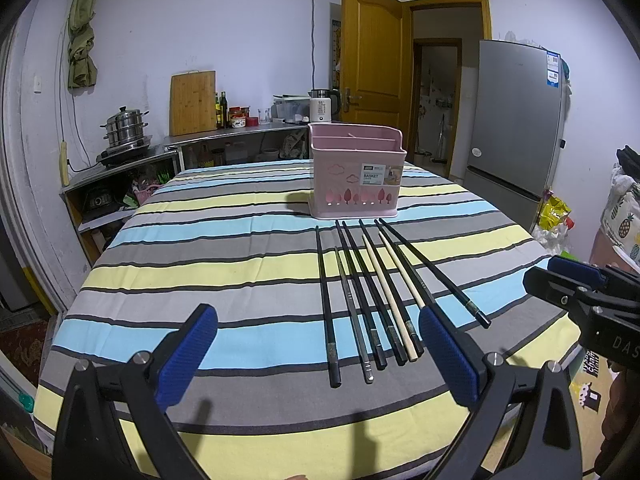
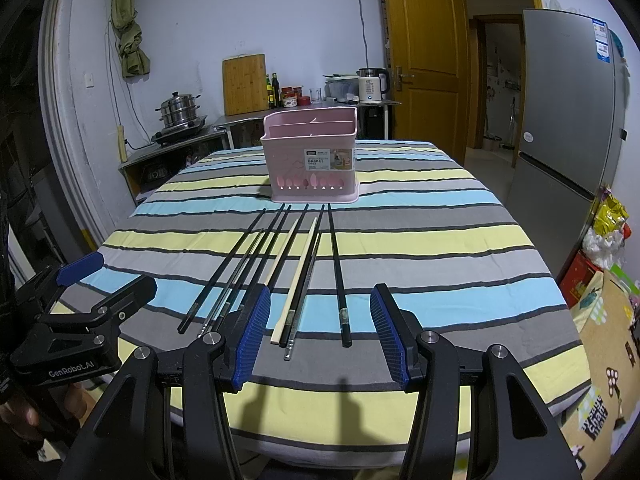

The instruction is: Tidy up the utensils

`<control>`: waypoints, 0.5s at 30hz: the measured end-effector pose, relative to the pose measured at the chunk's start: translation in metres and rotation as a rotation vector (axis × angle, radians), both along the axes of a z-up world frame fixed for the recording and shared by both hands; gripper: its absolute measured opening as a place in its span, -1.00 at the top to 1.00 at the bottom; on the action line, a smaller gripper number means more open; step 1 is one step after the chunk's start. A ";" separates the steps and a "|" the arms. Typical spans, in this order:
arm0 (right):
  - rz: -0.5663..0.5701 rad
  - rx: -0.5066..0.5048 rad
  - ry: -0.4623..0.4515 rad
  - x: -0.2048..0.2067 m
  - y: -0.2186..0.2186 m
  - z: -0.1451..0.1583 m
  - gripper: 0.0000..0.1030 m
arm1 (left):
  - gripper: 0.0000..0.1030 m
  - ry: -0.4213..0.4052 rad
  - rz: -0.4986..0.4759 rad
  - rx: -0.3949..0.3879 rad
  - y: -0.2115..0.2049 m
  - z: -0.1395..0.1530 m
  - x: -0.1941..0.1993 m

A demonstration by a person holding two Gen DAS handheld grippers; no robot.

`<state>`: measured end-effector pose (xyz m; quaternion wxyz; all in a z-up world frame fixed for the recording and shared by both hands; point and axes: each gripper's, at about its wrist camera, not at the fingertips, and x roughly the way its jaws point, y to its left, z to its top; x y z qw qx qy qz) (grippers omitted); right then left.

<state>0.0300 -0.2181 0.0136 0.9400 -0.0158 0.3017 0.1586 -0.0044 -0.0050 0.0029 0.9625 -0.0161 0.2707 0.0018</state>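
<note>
black and pale chopsticks (image 2: 298, 276) lie fanned on the striped counter (image 2: 440, 240), tips toward the pink basket (image 2: 310, 158) just beyond them; a silvery one sits among them. both tongs hover apart and empty at the near edge: the right tongs (image 2: 320, 332) straddle the handle ends of three or four sticks, the left tongs (image 1: 318, 354) frame most of the row. judging from this, nothing is sorted yet. best to single out the outermost black stick (image 2: 338, 276), close low near its handle end, lift it level, then drop it upright into one basket compartment.
</note>
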 end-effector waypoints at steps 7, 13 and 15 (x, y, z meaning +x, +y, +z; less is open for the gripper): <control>0.000 -0.001 0.002 -0.002 0.002 -0.002 -0.03 | -0.98 0.002 -0.002 0.002 0.000 -0.001 0.000; 0.004 -0.002 0.009 -0.002 0.002 -0.004 -0.03 | -0.98 0.014 0.000 0.005 0.002 -0.004 0.002; 0.006 -0.004 0.015 0.002 0.003 -0.005 -0.03 | -0.98 0.022 -0.007 0.007 0.003 -0.005 0.004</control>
